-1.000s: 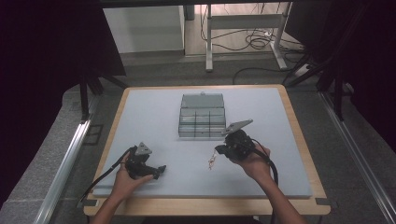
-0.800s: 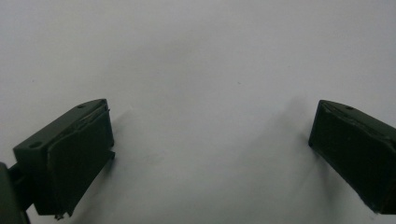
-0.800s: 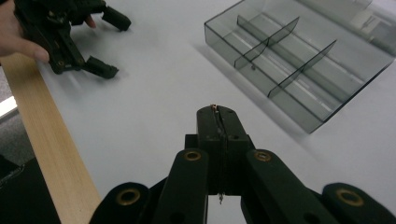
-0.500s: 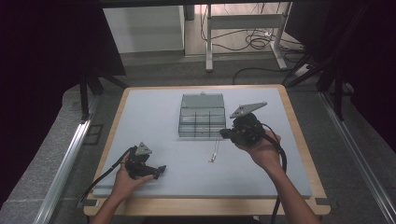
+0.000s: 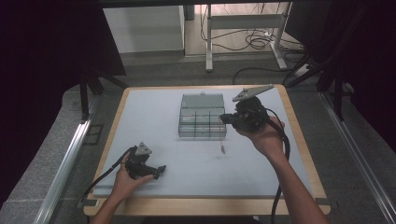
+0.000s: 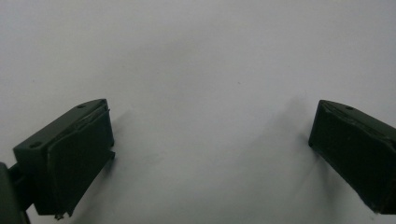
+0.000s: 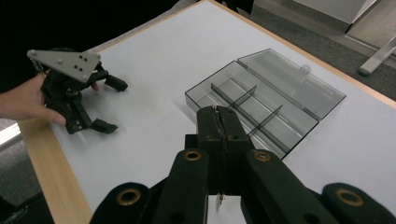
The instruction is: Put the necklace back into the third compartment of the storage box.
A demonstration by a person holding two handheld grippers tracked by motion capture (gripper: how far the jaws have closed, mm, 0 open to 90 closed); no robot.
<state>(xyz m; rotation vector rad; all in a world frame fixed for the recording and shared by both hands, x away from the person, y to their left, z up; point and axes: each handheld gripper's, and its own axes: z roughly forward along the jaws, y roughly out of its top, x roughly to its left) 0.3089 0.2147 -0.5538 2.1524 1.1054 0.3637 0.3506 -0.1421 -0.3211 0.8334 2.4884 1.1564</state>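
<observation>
White tabletop (image 5: 154, 121): I've lifted the right gripper (image 5: 223, 118), jaws clamped on a thin dangling pin (image 5: 222, 142), toward the compartment box (image 5: 201, 122); left gripper (image 5: 159, 171) rests wide.

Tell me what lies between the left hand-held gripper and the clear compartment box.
Nothing: high view shows bare white tabletop between the left hand-held gripper and the compartment box.

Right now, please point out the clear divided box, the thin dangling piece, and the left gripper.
clear divided box (image 5: 201, 122): high view, on a middle divider.
thin dangling piece (image 5: 222, 147): high view, near its lower end.
left gripper (image 5: 162, 170): high view, between its open fingers.
</observation>
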